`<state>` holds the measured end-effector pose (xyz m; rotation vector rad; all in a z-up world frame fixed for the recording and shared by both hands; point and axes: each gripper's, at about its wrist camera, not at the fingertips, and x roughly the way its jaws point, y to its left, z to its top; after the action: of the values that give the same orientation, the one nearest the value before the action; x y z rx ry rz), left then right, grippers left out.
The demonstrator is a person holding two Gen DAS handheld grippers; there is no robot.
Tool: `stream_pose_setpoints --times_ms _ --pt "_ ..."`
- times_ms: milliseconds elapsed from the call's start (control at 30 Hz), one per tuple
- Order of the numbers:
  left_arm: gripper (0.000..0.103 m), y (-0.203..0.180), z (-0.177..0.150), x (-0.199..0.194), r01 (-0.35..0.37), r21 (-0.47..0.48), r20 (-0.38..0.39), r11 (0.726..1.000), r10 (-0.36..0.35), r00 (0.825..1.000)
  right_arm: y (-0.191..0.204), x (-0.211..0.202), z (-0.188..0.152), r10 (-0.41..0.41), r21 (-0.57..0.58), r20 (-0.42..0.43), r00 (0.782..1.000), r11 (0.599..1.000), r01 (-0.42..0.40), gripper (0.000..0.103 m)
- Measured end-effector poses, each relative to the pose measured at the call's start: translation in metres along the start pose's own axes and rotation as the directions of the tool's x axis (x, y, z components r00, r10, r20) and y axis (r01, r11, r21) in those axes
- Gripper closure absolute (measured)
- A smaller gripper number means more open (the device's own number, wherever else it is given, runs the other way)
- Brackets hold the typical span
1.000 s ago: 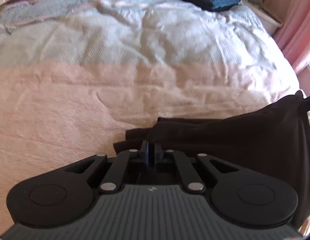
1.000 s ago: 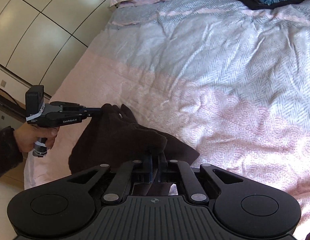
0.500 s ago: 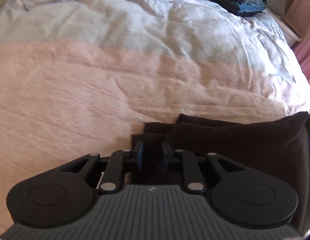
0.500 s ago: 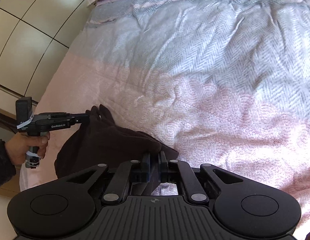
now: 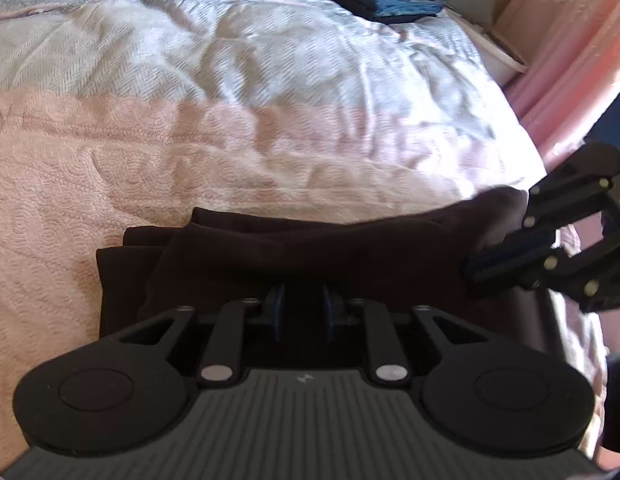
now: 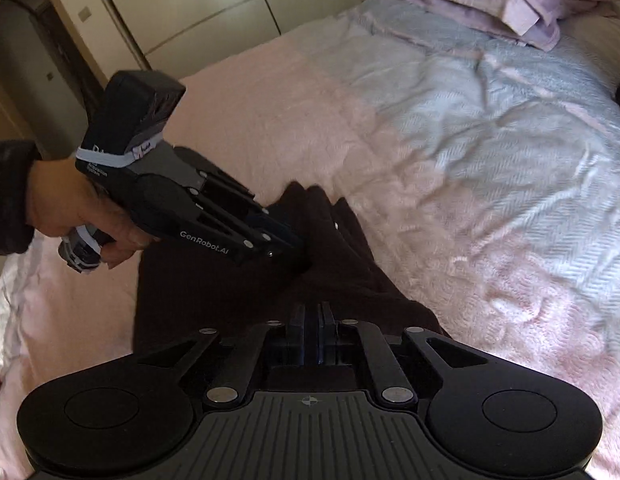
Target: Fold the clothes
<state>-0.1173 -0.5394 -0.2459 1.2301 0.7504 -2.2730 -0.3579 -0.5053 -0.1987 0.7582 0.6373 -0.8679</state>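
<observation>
Dark garment bunched in layered folds on the pink-and-grey bedspread, at 6 o'clock in both views. Left gripper with jaws apart over the cloth; right gripper pinched on its near edge. Seemingly mid-fold; next, probably squaring the layers without dragging them. Readable on the left tool: "GenRobot.AI".

A dark brown garment lies folded in layers on a pink and pale blue bedspread. The left gripper sits over its near edge, fingers apart. The right gripper pinches the garment's right end.
</observation>
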Motion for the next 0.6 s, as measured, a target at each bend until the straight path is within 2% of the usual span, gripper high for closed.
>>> stream_pose_setpoints --times_ms 67,100,300,400,500,600 --pt "0.094 0.013 0.003 0.007 -0.01 -0.035 0.01 0.999 0.011 1.0 -0.013 -0.002 -0.007 -0.017 0.015 -0.009 1.0 1.0 0.018 0.098" --pt "0.1 0.018 0.005 0.01 -0.023 -0.037 0.011 0.999 0.024 1.0 -0.02 -0.003 -0.01 -0.026 0.022 -0.013 1.0 0.999 0.026 0.098" --pt "0.1 0.023 0.015 0.011 -0.044 -0.001 -0.013 0.999 0.044 0.999 -0.059 -0.011 -0.03 -0.075 0.089 -0.05 0.996 0.993 0.079 0.098" --pt "0.1 0.023 0.019 -0.001 -0.115 0.008 -0.016 0.993 0.115 0.993 -0.071 -0.02 -0.036 -0.085 0.162 -0.082 0.993 0.982 0.098 0.098" --pt "0.099 0.037 0.019 -0.025 -0.217 -0.039 -0.011 0.975 0.217 0.976 -0.066 -0.034 -0.034 -0.126 0.185 -0.097 0.987 0.972 0.142 0.098" --pt "0.096 0.047 0.009 -0.058 -0.263 -0.068 0.009 0.962 0.264 0.964 -0.05 -0.049 -0.026 -0.139 0.17 -0.072 0.988 0.974 0.15 0.096"
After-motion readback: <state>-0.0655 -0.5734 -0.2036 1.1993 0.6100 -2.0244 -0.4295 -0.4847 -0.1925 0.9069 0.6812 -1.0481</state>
